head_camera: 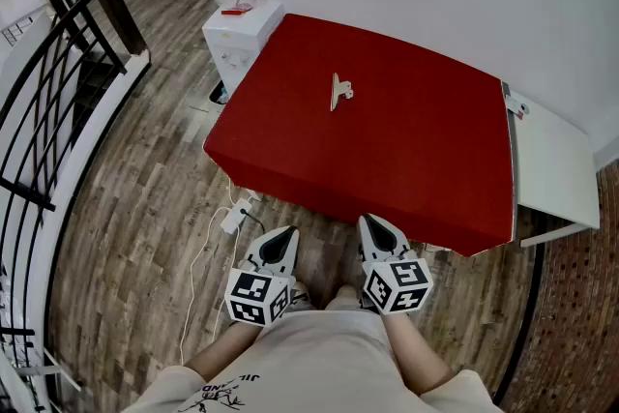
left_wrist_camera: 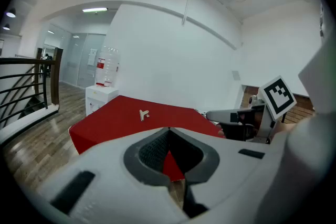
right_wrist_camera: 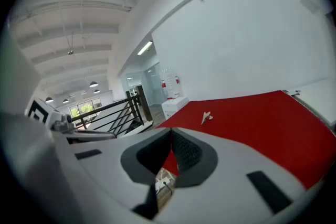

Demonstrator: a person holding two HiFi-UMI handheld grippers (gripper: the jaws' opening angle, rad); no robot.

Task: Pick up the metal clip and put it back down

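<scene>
Lying on the red rectangular table [head_camera: 406, 160], just above centre in the head view: small pale metal clip [head_camera: 339, 92], untouched. Held side by side at bottom centre, short of the table's near edge and well apart from the clip: left gripper [head_camera: 283, 237] and right gripper [head_camera: 373, 225]. Both claws pressed together, pinching nothing.
</scene>
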